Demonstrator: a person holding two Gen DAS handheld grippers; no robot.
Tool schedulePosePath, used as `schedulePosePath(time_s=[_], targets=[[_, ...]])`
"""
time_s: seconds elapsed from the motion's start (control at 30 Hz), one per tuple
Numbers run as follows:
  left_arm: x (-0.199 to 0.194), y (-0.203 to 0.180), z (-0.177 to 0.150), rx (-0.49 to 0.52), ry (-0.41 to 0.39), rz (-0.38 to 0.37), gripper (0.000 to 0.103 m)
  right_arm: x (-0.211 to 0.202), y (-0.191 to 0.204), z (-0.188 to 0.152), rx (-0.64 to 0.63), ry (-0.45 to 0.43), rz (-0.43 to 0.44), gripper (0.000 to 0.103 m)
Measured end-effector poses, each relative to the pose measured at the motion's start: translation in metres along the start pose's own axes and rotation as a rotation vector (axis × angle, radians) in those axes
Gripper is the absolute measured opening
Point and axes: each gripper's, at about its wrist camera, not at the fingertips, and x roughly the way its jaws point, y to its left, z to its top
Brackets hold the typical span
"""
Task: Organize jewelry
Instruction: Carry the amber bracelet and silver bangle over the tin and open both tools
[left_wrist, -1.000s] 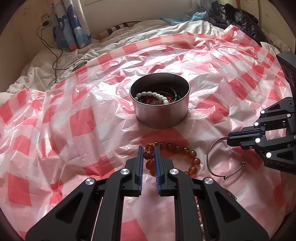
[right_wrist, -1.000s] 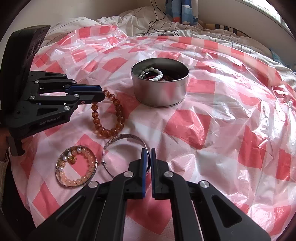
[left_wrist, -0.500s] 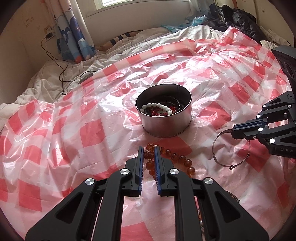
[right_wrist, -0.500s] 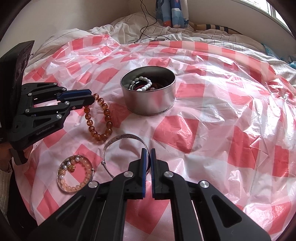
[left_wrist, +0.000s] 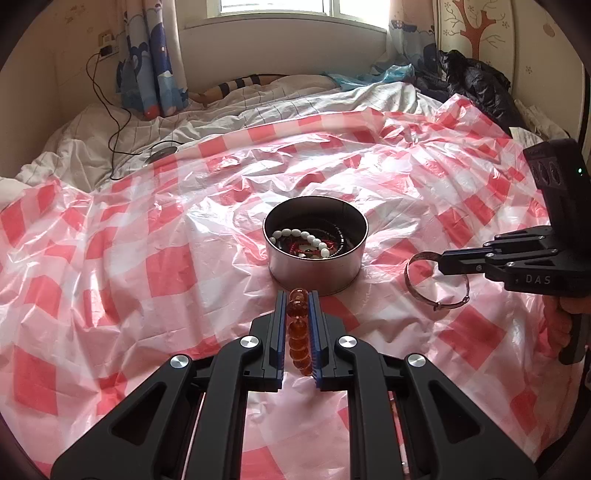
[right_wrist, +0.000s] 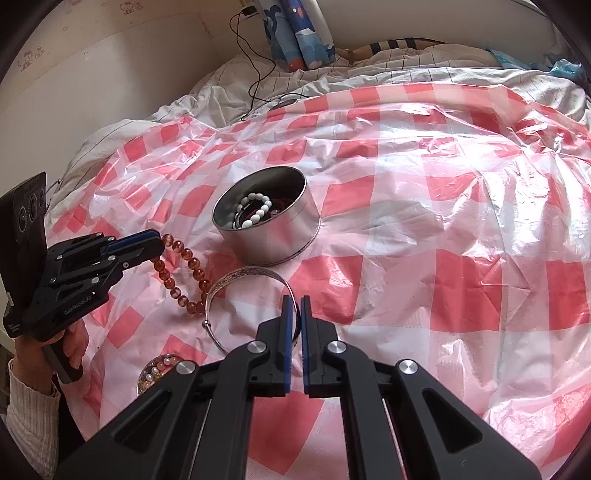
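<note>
Gripping amber bracelet (left_wrist: 297, 334), left gripper (left_wrist: 298, 295) sits at tin's (left_wrist: 314, 273) 6 o'clock for drop-in; right gripper (right_wrist: 294, 301) clamps silver bangle (right_wrist: 245, 278) alongside.

A red and white checked plastic sheet (left_wrist: 166, 266) covered the bed. A rumpled white blanket (left_wrist: 258, 107) lay behind it. A blue curtain (left_wrist: 155, 66) hung by the window (left_wrist: 273, 5). A black cord (left_wrist: 107, 110) ran down the wall.

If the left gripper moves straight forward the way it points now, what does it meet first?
Most likely the round silver metal tin: it stands directly ahead of the left gripper, which is shut on the amber bead bracelet. The gap between them is hard to judge.
</note>
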Motion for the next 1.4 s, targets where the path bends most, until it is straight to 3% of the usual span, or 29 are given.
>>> schedulePosePath(time_s=[0.27,0.53,0.7,0.87,0.97,1.07,1.17,1.23,1.3,1.4], targets=[[-0.016,0.013,0.016,-0.116,-0.050,-0.137,0.010,-0.011,-0.010,0.006,0.060,-0.060,0.013,0.005],[-0.020,0.004,0.055,-0.132,-0.095,-0.199,0.010,-0.018,-0.018,0.009,0.104,-0.091,0.022,0.005],[0.000,0.007,0.076,-0.197,-0.109,-0.255,0.010,-0.021,-0.020,0.011,0.111,-0.108,0.023,0.005],[0.037,0.017,0.080,-0.290,-0.073,-0.311,0.010,-0.021,-0.019,0.011,0.101,-0.109,0.021,0.005],[0.066,0.022,0.074,-0.309,0.000,-0.266,0.010,-0.022,-0.019,0.011,0.102,-0.113,0.018,0.005],[0.097,0.020,0.064,-0.256,0.137,-0.124,0.011,-0.023,-0.019,0.012,0.105,-0.122,0.012,0.005],[0.102,0.017,0.057,-0.213,0.167,-0.098,0.011,-0.024,-0.017,0.014,0.094,-0.139,-0.003,0.005],[0.092,0.020,0.057,-0.215,0.158,-0.099,0.018,-0.024,-0.011,0.017,0.074,-0.156,-0.021,0.005],[0.076,0.027,0.057,-0.252,0.130,-0.132,0.040,-0.022,-0.005,0.023,0.057,-0.166,-0.026,0.005],[0.041,0.040,0.052,-0.291,0.056,-0.125,0.050,-0.015,0.010,0.034,0.006,-0.165,-0.047,0.005]])
